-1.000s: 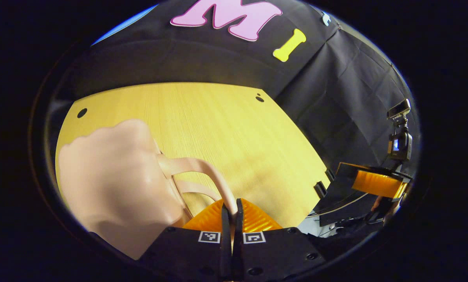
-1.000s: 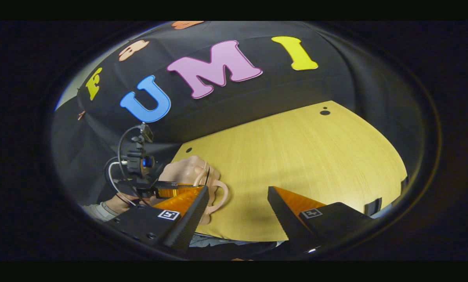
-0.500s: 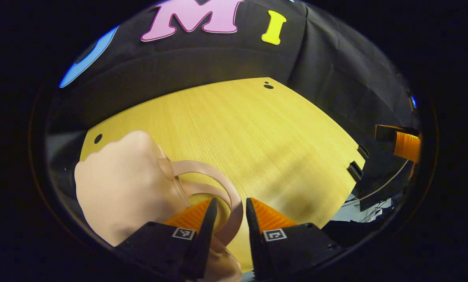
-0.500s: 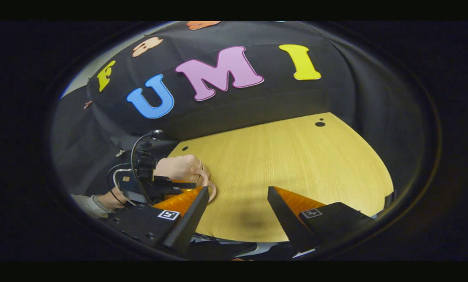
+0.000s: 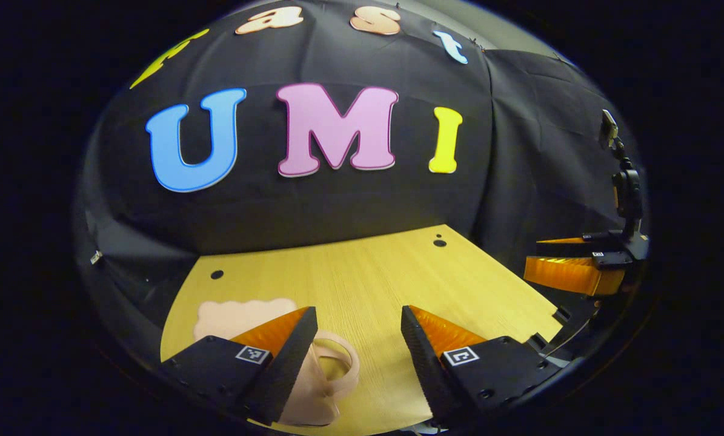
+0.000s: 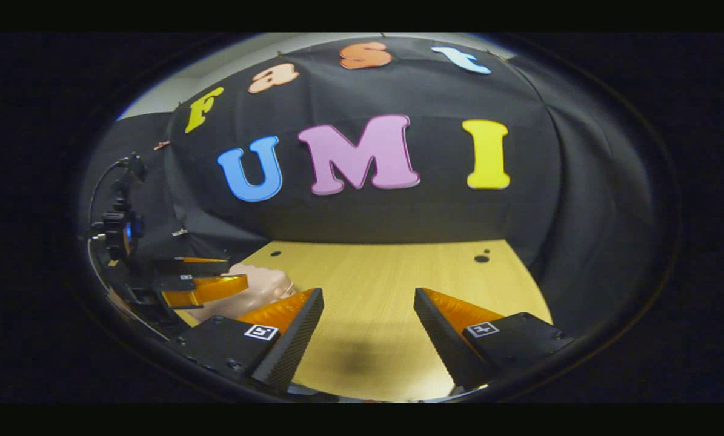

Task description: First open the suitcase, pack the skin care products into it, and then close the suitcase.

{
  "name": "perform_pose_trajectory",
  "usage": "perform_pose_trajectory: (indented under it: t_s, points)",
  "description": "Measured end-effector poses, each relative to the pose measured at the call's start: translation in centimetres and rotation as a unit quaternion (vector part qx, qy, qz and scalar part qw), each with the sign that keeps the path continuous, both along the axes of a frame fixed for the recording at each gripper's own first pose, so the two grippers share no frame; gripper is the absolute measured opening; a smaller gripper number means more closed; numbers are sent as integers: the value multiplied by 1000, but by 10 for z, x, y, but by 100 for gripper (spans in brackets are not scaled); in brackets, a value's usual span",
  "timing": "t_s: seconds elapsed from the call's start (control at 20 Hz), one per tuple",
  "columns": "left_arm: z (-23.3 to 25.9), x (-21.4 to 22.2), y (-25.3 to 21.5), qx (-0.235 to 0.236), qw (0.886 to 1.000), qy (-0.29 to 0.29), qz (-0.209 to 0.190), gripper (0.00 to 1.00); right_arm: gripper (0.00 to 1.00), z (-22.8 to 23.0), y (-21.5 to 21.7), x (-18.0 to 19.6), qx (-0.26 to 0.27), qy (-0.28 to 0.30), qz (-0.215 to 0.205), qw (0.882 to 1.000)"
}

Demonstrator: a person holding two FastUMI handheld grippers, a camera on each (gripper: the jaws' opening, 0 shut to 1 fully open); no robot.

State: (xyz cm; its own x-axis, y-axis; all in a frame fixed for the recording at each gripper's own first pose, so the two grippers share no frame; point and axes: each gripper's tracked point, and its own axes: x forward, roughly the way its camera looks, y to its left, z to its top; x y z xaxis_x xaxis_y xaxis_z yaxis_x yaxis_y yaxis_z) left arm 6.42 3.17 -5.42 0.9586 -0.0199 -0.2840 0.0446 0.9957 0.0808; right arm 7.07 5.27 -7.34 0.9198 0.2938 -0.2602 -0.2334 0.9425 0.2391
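Suitcase, a small pale pink soft-looking case with a looped handle (image 5: 313,378), lies at the lower left of the left gripper view, on the yellow wood-grain table (image 5: 362,284), close to the near edge and partly behind the left gripper (image 5: 355,330), whose fingers stand wide apart with nothing between them. In the right gripper view the right gripper (image 6: 368,315) is likewise spread and empty; the case sits at lower left beside the other gripper. Risk, as a judgement: the case sits close to the table's near-left edge, so a nudge from a finger could push it off. Farther up the frame, the tabletop lies bare to the black cloth wall (image 5: 337,206), giving open room.
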Motion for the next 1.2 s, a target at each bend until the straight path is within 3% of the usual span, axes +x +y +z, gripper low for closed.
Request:
perform_pose_trajectory:
  t_s: [0.15, 0.25, 0.3, 0.35, 0.6, 1.2]
  points:
    - [36, -9, -13, 18, 998, -54, 13, 89, 97, 41, -7, 4, -15, -66, -3, 998]
    - [59, -21, -22, 22, 996, -81, 0, 90, 97, 63, -14, 4, -26, -101, -9, 994]
    - [73, -22, -26, 27, 995, -95, -2, 90, 88, 71, -18, 1, -31, -115, -12, 993]
    - [86, -21, -28, 29, 994, -108, -3, 92, 97, 78, -19, 1, -32, -125, -13, 992]
    - [145, -19, -37, 17, 986, -164, -1, 96, 98, 104, -31, 0, -18, -149, -24, 988]
    - [156, -17, -20, 10, 985, -173, 22, 97, 98, 111, -47, 11, 8, -159, -66, 985]
